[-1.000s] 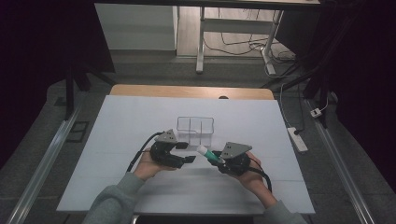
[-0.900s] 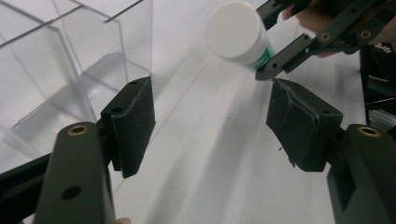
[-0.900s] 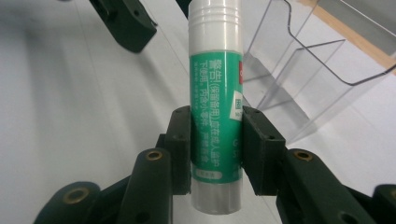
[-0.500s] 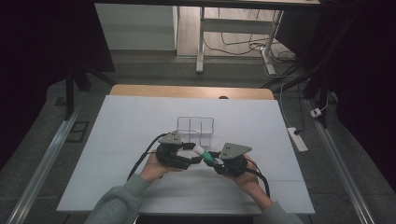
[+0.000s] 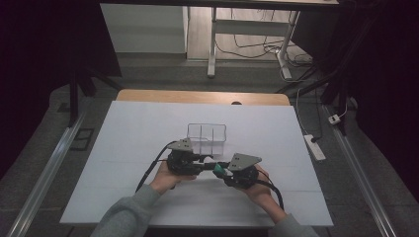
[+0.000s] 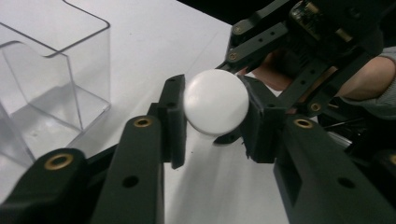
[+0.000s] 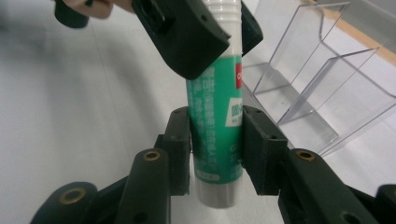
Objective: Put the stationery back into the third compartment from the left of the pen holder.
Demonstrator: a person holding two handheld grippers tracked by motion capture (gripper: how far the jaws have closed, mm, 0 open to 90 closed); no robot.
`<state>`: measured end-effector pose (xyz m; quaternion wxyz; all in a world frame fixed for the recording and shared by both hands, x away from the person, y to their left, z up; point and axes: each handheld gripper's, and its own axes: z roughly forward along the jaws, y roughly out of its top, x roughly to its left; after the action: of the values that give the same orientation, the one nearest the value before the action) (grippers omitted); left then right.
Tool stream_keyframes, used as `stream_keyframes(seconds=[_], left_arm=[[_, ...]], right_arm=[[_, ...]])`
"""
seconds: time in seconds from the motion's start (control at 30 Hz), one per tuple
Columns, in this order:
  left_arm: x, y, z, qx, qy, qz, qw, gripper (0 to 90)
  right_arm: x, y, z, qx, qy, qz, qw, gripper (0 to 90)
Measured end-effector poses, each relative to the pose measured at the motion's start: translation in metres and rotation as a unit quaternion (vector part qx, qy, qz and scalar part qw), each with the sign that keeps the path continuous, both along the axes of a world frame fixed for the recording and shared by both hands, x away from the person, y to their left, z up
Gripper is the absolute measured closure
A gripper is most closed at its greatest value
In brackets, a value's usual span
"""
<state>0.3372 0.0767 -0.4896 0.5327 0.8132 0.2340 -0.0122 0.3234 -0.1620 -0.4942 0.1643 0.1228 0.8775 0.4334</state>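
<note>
Jaws of the right gripper are clamped on the green body of a glue stick, near its lower end. Jaws of the left gripper have just been closing around the white cap at the stick's other end; the pads stand against its two sides, though whether they press hard is difficult to judge from this angle.

Going down in size: the white table carries everything, with a wooden strip along its far edge. A clear plastic organiser with compartments stands near the table's middle, just beyond the grippers. The left gripper and right gripper face each other between the organiser and the table's near edge, held in the person's hands, with the glue stick bridging them above the table.
</note>
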Motion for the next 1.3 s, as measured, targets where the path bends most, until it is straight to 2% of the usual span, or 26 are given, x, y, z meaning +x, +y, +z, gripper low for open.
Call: stream_keyframes(seconds=[0.17, 0.27, 0.4, 0.67, 0.77, 1.0, 1.2, 1.3], left_arm=[[0.0, 0.001, 0.002, 0.006, 0.001, 0.006, 1.0, 64.6], [0.001, 0.006, 0.005, 0.007, -0.007, 0.019, 0.9998, 64.6], [0.002, 0.013, 0.012, 0.001, -0.011, 0.034, 0.9994, 64.6], [0.004, 0.018, 0.034, -0.006, -0.032, 0.044, 0.9985, 64.6], [0.009, 0.019, 0.042, -0.016, -0.037, 0.049, 0.998, 64.6], [0.027, 0.017, 0.067, -0.011, -0.057, 0.066, 0.9961, 64.6], [0.046, 0.014, 0.081, 0.008, -0.066, 0.085, 0.9942, 64.5], [0.057, 0.012, 0.082, 0.02, -0.06, 0.095, 0.9935, 64.5]], right_arm=[[0.002, -0.001, -0.002, 0.008, 0.012, -0.006, 0.9999, 61.7], [0.003, -0.005, 0.001, 0.017, 0.019, -0.025, 0.9994, 54.1], [0.006, -0.023, 0.007, 0.04, 0.038, -0.053, 0.9971, 48.7], [0.001, -0.068, 0.011, 0.049, 0.05, -0.098, 0.9927, 44.0], [-0.001, -0.085, 0.01, 0.05, 0.054, -0.114, 0.9908, 43.3], [-0.006, -0.111, 0.007, 0.054, 0.06, -0.142, 0.9866, 41.5], [-0.009, -0.128, 0.004, 0.059, 0.063, -0.16, 0.9833, 41.3], [-0.009, -0.133, 0.002, 0.055, 0.062, -0.168, 0.9822, 41.2]])
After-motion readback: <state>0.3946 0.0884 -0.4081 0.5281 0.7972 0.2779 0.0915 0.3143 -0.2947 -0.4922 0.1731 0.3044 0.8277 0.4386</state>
